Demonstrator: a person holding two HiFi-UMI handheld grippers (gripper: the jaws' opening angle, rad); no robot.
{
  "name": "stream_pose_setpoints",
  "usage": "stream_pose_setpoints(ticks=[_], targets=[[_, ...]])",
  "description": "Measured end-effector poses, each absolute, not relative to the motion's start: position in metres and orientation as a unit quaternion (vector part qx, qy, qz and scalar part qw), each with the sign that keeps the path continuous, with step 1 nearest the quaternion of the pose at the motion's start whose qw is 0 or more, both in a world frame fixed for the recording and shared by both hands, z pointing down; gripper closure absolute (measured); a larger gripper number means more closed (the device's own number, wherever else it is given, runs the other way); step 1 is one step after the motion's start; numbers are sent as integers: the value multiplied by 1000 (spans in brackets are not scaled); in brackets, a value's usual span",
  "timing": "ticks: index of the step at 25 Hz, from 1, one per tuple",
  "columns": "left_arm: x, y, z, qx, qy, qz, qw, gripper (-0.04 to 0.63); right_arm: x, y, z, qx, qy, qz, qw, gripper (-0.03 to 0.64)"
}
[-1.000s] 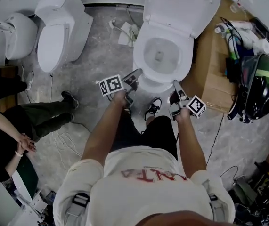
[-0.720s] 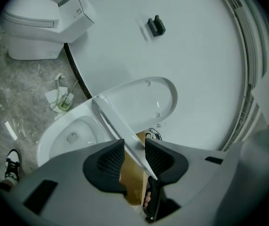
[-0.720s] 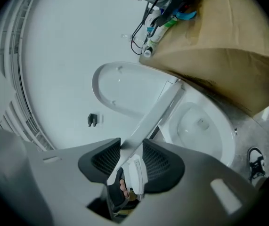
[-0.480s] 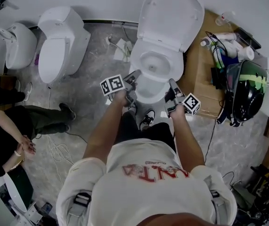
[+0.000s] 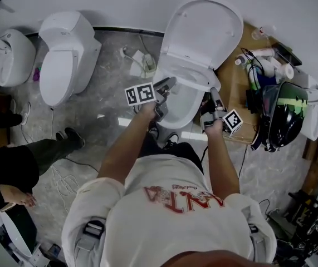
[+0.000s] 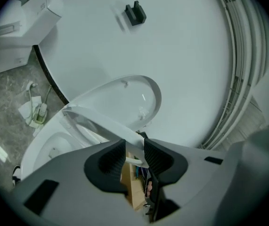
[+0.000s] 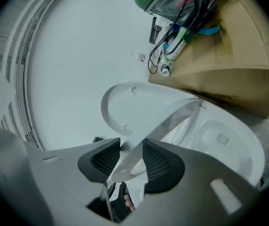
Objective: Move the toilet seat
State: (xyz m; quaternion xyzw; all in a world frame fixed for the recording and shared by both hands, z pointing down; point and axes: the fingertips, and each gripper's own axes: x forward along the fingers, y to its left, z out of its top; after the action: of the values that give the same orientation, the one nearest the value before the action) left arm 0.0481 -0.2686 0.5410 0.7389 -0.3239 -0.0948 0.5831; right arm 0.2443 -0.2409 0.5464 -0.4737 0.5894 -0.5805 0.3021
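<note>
- White glossy plastic, the toilet seat (image 7: 167, 119): its front rim runs between the jaws of the right gripper (image 7: 131, 157), with the ribbed pads clamped on both faces.
- Left gripper (image 6: 134, 149): jaws closing, the other front corner of the rim between them, pads on its thin edge.
- The seat sits part-raised, tilted clear of the bowl (image 6: 49, 147) and hinged at the back. The lid (image 5: 203, 29) stands upright behind it.
- Handling, my read: stiff, light, probably slick under the pads, and it swings only about its hinge. Hold well onto the front rim, both sides evenly, so the hinge is not twisted.
- Far right: a wooden surface (image 5: 234, 82) cluttered with bottles and cables.
</note>
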Motion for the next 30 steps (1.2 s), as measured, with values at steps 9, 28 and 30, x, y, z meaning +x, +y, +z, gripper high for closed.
stream_pose_setpoints(ticks=[9, 28, 30], targets=[[60, -321, 514, 762, -285, -94, 573, 486, 259, -292, 519, -503, 593, -537, 326, 474], [81, -440, 490, 757, -335, -123, 548, 497, 277, -413, 490, -473, 613, -541, 327, 480], [83, -452, 489, 754, -340, -121, 549, 497, 279, -424, 490, -470, 614, -542, 329, 480]])
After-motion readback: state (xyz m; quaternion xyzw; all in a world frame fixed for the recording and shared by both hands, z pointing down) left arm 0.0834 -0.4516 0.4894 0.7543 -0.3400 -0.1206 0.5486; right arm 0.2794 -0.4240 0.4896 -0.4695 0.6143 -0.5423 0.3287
